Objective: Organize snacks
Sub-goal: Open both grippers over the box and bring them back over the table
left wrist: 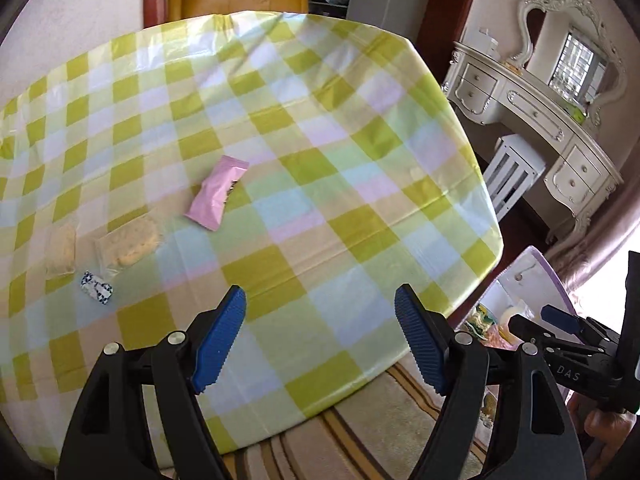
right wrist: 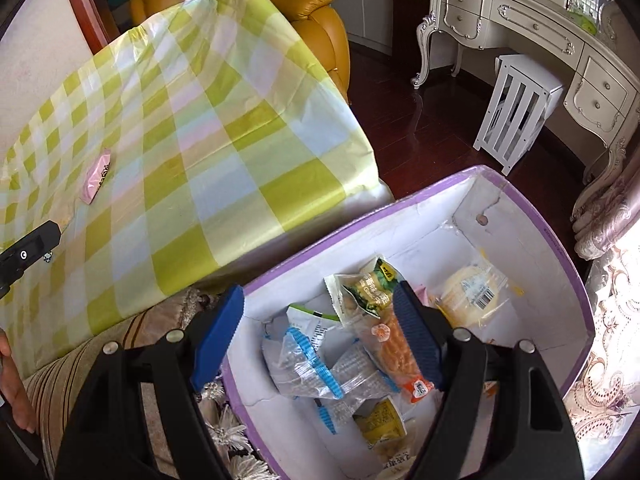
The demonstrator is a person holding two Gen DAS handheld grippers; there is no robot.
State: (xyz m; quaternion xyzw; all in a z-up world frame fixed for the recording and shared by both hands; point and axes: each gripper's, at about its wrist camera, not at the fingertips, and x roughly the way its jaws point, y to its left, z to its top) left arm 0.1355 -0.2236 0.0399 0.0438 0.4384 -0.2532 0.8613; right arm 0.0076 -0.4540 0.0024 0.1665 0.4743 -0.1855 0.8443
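White letters "DAS" on the black right gripper (left wrist: 568,322) at lower right of the left wrist view, barcode label on the round clear-wrapped snack (right wrist: 474,290), packet print too blurred to read

Bright daylight from the right; slightly soft, blurred frames with curved, dark-vignetted edges.

Table: 4 snack packets (left wrist: 216,193) (1 pink); 1 box (right wrist: 536,216).

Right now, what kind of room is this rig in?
Probably a bedroom or living area in a home, not a lab. An ornate white dressing table with a mirror stands by the wall, a yellow leather armchair sits behind the checked tablecloth, and the floor is dark wood.
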